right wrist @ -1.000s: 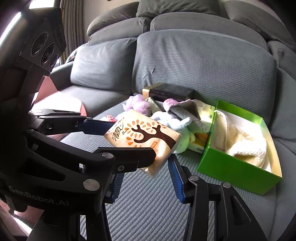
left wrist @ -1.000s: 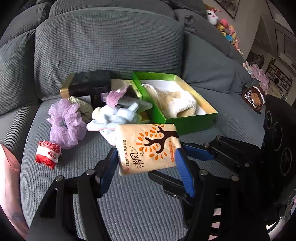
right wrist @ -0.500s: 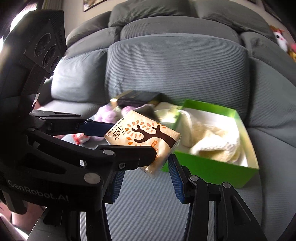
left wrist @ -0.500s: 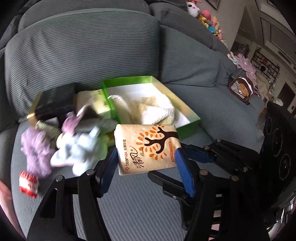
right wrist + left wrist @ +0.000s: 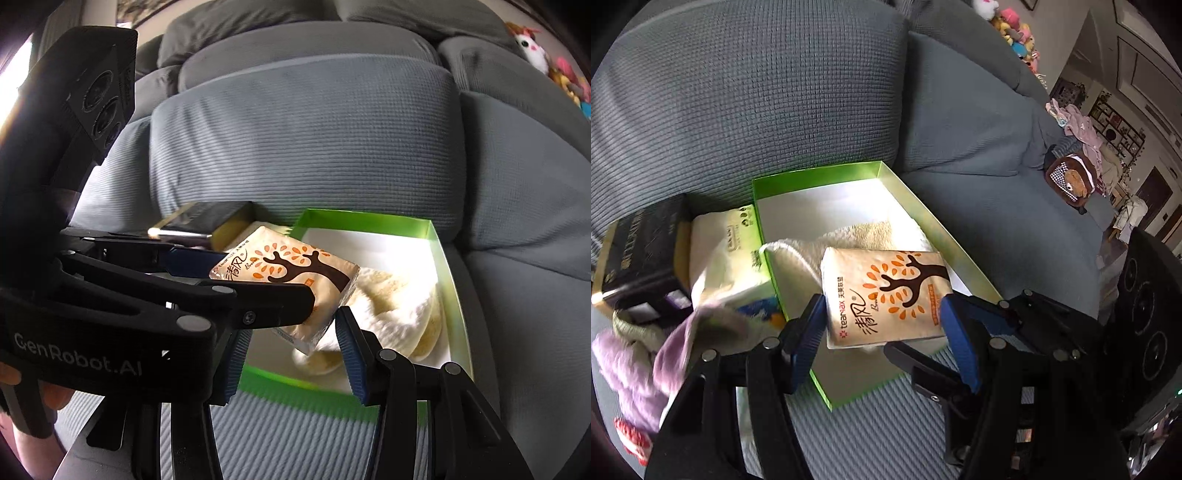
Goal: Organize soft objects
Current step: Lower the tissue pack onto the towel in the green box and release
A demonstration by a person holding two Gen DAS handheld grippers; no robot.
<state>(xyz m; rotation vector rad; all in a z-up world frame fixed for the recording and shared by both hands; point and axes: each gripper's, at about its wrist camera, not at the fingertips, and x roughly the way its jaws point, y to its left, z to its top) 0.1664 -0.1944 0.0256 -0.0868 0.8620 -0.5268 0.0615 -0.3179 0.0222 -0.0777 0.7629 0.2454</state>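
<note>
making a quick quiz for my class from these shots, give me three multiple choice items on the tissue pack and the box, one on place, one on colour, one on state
1. Where is the tissue pack?
A. lying on the sofa seat
B. held above the green box
C. on top of the black box

2. What colour are the walls of the open box?
A. green
B. red
C. blue

3. What is the state of the left tongs?
A. open and empty
B. out of view
C. shut on the tissue pack

Answers:
1. B, the pack hangs between the pads over the box, above the cream towel that lies inside.
2. A, the rim and sides are bright green and the floor is white.
3. C, both blue pads press the pack's two sides in the left wrist view. The right tongs also have the pack's corner between their pads.
</note>
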